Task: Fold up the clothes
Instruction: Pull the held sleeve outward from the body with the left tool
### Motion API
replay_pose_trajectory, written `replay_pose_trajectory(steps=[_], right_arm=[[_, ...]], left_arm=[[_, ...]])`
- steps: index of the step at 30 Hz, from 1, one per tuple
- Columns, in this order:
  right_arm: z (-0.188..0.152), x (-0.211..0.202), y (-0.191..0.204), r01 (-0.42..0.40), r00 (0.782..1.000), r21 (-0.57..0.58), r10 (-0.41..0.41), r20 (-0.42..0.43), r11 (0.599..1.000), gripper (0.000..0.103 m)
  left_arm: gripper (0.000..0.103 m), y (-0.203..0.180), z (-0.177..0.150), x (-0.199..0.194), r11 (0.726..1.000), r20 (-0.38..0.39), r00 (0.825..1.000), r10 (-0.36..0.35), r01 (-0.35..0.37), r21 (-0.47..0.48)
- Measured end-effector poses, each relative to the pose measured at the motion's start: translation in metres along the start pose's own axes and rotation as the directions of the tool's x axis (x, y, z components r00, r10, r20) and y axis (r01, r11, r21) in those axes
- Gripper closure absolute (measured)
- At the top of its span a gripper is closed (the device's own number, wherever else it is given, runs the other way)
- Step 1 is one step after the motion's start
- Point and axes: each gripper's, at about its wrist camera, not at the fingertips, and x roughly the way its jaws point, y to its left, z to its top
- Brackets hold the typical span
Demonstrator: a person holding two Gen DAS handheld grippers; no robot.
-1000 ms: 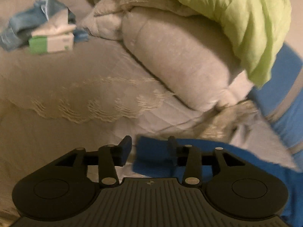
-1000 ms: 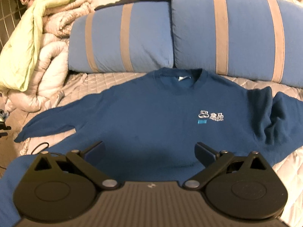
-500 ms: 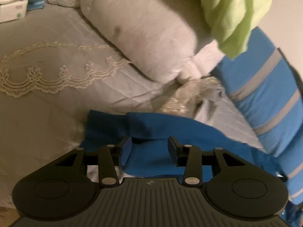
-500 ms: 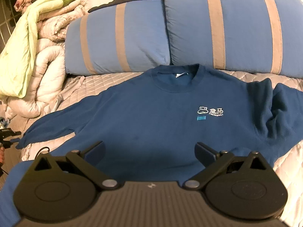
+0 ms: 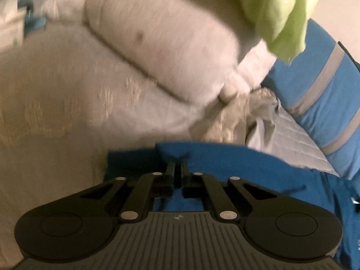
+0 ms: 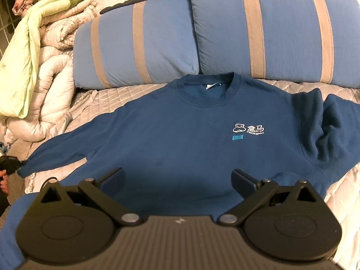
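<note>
Sleeve cuff (image 5: 139, 162) of the blue sweatshirt (image 6: 180, 139) (spread flat on the bed (image 6: 342, 193)) just got pinched: left gripper (image 5: 177, 168) snapped closed on it, so folding can start. Right gripper (image 6: 177, 177) hangs wide, empty.

2 blue pillows with tan stripes (image 6: 144, 42) (image 6: 276, 29) are propped side by side at 12 o'clock on the quilted bedspread (image 6: 126, 92), something dark draped behind them. Over at 9 to 10 o'clock there's a rolled-up white duvet (image 6: 54, 85) with a lime green blanket (image 6: 20, 67) slung over it, pretty messy pile
</note>
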Motion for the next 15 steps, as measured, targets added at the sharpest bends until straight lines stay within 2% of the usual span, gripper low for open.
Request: replay_pose_trajectory(steps=[5,6,9,11,13,15], right_arm=[[0.0,0.0,-0.001,0.002,1.0,0.01,-0.002,-0.002,1.0,0.0],[0.0,0.0,-0.001,0.002,1.0,0.013,-0.002,-0.002,1.0,0.0],[0.0,0.0,-0.002,0.002,1.0,0.021,-0.002,-0.002,1.0,0.0],[0.0,0.0,-0.002,0.0,1.0,0.025,0.0,-0.004,1.0,0.0],[0.0,-0.001,-0.002,-0.006,1.0,0.024,0.006,-0.001,1.0,0.0],[0.0,-0.001,-0.003,-0.012,1.0,0.028,0.012,0.001,1.0,0.0]], left_arm=[[0.097,-0.017,-0.001,0.016,0.993,0.051,0.996,0.067,-0.071,0.091],[0.094,-0.019,-0.004,0.02,0.991,0.057,0.995,0.079,-0.085,0.103],[0.092,-0.021,-0.01,0.03,0.986,0.036,0.995,0.093,-0.097,0.133],[0.082,-0.02,-0.007,0.025,0.983,0.035,0.995,0.097,-0.101,0.151],[0.06,-0.014,-0.002,0.013,0.989,0.059,0.994,0.088,-0.094,0.116],[0.052,-0.002,0.002,-0.004,0.997,0.086,0.994,0.069,-0.072,0.031]])
